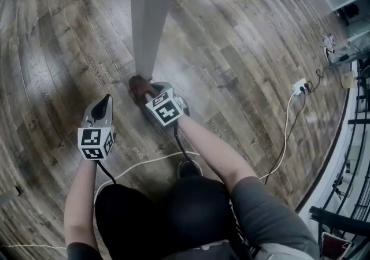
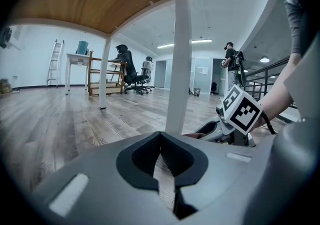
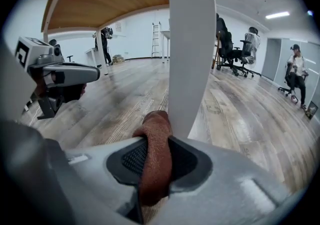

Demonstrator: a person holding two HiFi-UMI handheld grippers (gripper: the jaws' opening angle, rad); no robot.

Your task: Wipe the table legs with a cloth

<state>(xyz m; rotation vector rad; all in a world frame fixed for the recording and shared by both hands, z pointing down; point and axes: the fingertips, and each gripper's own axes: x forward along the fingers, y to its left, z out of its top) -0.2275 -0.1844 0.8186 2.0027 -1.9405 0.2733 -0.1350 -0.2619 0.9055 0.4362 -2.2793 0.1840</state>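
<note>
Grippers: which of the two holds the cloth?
The right gripper: its jaws clamp the brown cloth at the foot of the white table leg. The left gripper is shut on nothing.

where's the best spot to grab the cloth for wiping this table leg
Probably the cloth by its bunched middle, as the right gripper has it: come in low and level at the table leg, so the wad poking past the jaws meets its flat face.

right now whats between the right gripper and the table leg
The brown cloth, clamped in the right gripper and pressed against the foot of the white table leg; the right gripper view shows it plainly.
</note>
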